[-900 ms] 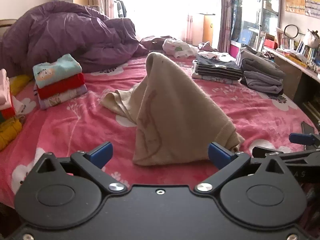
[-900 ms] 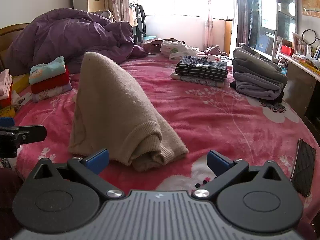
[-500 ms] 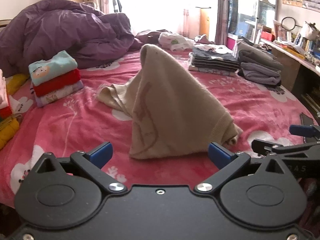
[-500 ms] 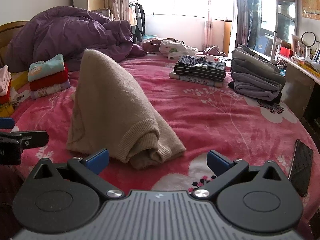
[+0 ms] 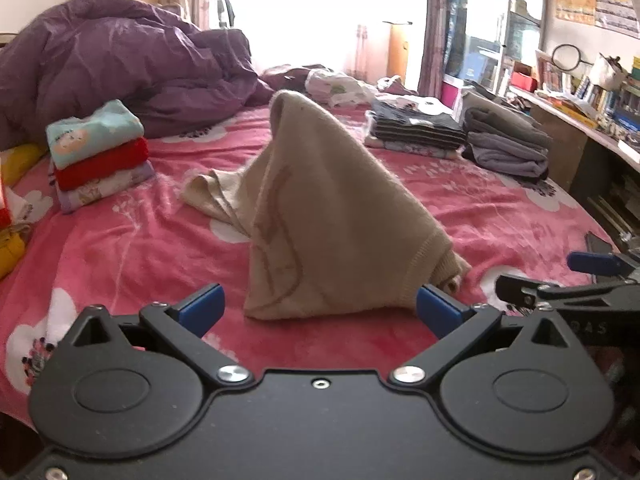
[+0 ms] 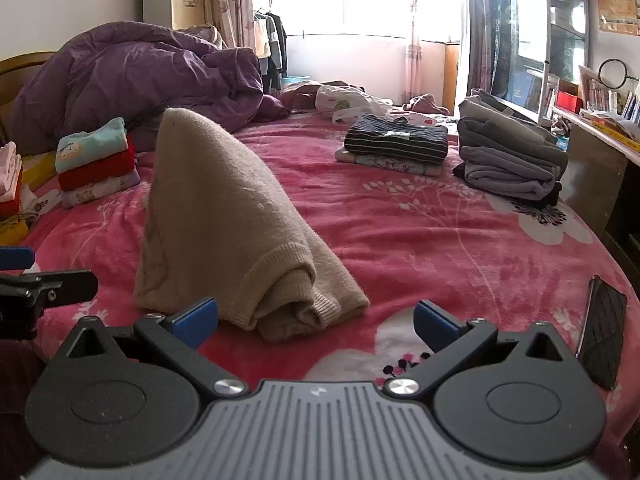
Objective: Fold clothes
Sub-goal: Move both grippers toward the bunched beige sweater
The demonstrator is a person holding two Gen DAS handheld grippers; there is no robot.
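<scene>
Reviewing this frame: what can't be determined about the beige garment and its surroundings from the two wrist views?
- Beige sweater: its heaped shape hides its far side and any second sleeve in both views.
- Dark flat object at the bed's right edge: phone or case, too distorted in the right wrist view.
- Plastic bag: contents hidden, too small.
- Window area: overexposed in the left wrist view.

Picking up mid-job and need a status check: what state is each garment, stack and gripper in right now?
Beige sweater: unfolded, heaped in a peak on the bed.
Left gripper: open, empty.
Right gripper: open, empty.
Teal-and-red stack: folded.
Striped stack: folded.
Grey stack: folded.
Purple duvet: bunched up.
</scene>
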